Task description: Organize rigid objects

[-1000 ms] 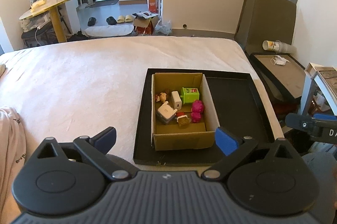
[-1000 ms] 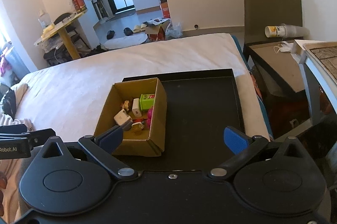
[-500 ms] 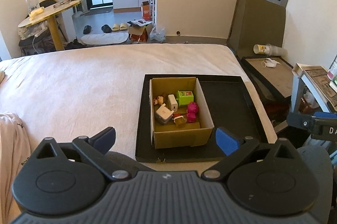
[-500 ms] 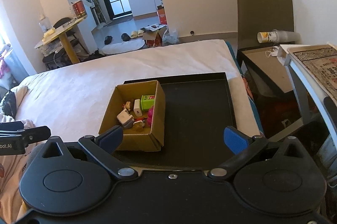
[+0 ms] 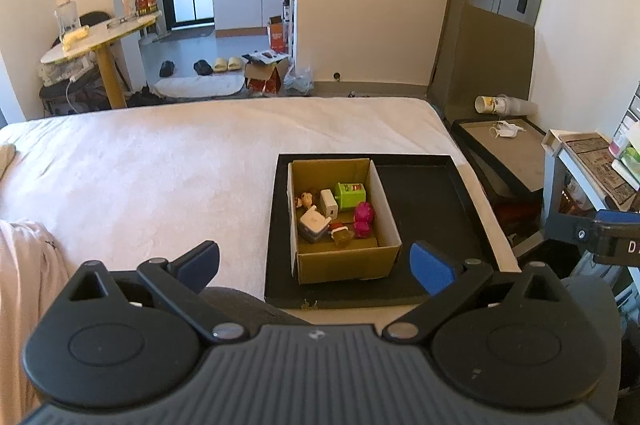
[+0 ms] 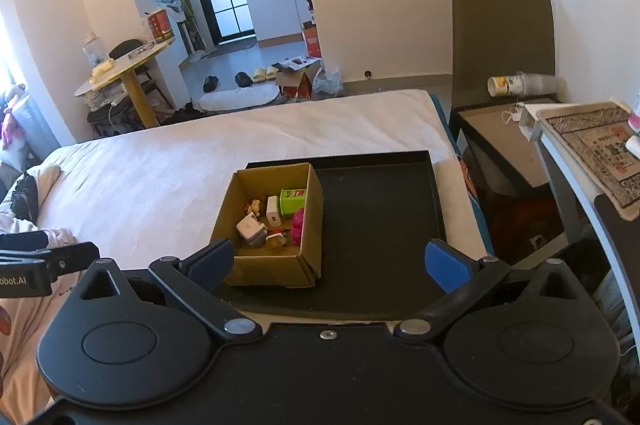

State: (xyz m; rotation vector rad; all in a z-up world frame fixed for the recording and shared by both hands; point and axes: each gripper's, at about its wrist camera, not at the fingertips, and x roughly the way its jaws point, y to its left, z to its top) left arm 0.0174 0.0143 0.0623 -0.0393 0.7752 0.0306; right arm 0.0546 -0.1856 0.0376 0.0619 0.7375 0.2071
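bedroom scene: white bed (image 5: 168,161) carrying a black tray (image 5: 424,209), box (image 5: 344,257) at its left side. box holds small hard items: green cube (image 5: 351,193), white charger (image 5: 313,223), pink toy (image 5: 363,217). all likely light, stiff, slightly slick; best pinched across flat sides. left gripper (image 5: 314,263) and right gripper (image 6: 329,265) hang wide open, empty, short of the box.

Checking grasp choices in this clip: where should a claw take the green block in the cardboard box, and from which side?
From above, closing on the green block's two flat side faces. It sits in the far right corner of the cardboard box, whose tall walls block any sideways approach. A white charger lies close on its left and a pink toy just in front, so finger room looks tight. Both claws are open.
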